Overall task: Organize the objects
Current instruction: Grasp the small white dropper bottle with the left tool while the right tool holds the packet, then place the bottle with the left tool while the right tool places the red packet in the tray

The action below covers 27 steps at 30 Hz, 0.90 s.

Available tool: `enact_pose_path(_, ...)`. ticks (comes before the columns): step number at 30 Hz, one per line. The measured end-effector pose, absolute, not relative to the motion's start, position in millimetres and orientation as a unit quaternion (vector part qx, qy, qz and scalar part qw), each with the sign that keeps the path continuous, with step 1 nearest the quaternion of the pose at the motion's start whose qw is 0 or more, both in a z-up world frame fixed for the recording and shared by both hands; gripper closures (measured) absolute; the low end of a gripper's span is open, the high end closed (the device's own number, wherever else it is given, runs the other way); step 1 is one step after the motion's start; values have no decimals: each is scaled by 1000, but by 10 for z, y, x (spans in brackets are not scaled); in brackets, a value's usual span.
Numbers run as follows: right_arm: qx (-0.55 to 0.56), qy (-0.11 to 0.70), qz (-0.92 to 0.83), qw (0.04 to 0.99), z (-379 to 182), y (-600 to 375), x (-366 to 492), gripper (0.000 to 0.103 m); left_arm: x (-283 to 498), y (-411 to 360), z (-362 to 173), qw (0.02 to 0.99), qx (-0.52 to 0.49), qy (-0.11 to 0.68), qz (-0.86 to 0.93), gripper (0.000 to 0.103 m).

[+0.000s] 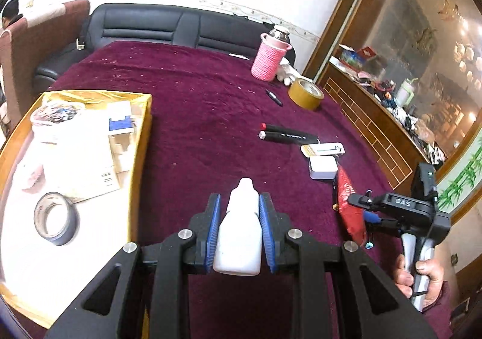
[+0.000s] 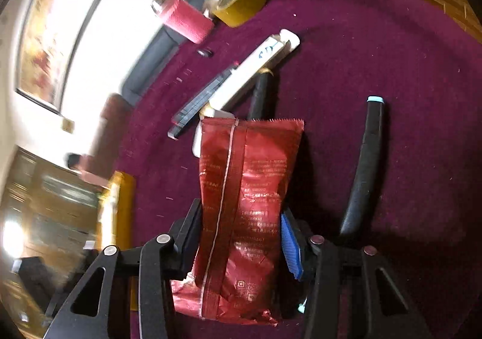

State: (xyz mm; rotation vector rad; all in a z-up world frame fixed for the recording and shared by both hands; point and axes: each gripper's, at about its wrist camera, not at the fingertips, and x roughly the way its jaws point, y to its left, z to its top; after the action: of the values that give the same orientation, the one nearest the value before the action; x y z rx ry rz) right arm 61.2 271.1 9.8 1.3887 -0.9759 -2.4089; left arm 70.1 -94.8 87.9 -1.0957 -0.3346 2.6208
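Left tool: closed narrow on one white bottle, blue pads flat against its two sides, nozzle pointing forward away from the tool. Held clear above the bench, judged to be in carriage toward the tray.

Right tool: clamped on one red foil packet, which stands lengthwise between the fingers, serrated end forward. The packet is gripped across its middle, likely so the loose film does not fold out of the hold.

Tray, gold-rimmed, to the left of the left tool and just ahead: the evident collecting place. Contents counted: one grey tape roll, one clear bag of small items, papers and small cartons, the cartons too jumbled to number.

Loose on the bench, ahead and to the right of the left tool, all lying flat:
- two black markers side by side, touching
- one flat white box and one small white case, just beside each other
- one small dark pen, farther ahead
- one yellow tape roll, far ahead right
- one pink knit-sleeved flask, upright, just behind the yellow roll

Beside the right tool, to its right: one black marker with pale blue cap, lying on the bench, apart from the packet.

Items in hand: two. Loose items awaiting sorting, by judgement: eight.
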Motion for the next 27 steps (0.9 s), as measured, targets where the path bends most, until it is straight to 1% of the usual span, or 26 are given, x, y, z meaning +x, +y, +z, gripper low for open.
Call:
enact_pose_path(3,480,-306,-819,77,126,2595,512,41,758,-1008,881,139,-374,-121,909,78)
enact_pose_path(5,487,-268,-829,62,166,2454,437,29,788,-1023,869,142,-374,-122,908,78)
enact_pose_path(6,489,-244,-836,56,185,2368,413,28,798,-1025,860,143,-375,-123,908,78)
enact_pose_path(8,491,-180,-852,29,208,2160,376,28,819,-1047,842,145,-375,-127,906,78)
enact_pose_path(9,490,-151,-858,15,210,2067,354,30,828,-1064,837,146,-375,-130,906,78)
enact_pose_path(10,485,-131,-865,-2,205,2008,339,36,842,-1087,834,146,-375,-132,906,78)
enact_pose_path(11,478,-130,-868,-8,203,2001,334,39,858,-1120,836,146,-374,-135,906,78)
enact_pose_path(14,464,-190,-865,11,181,2198,372,46,915,-1246,862,142,-370,-140,908,78)
enact_pose_path(16,455,-269,-847,54,151,2405,430,47,941,-1354,893,139,-366,-148,908,78)
enact_pose_path(21,434,-413,-786,153,50,2616,538,47,1008,-1692,1004,116,-347,-156,917,78)
enact_pose_path(24,427,-456,-753,206,39,2531,554,47,1033,-1921,1021,92,-343,-156,921,78)
enact_pose_path(27,426,-472,-731,247,79,2341,519,47,1047,-2165,985,65,-350,-154,922,78)
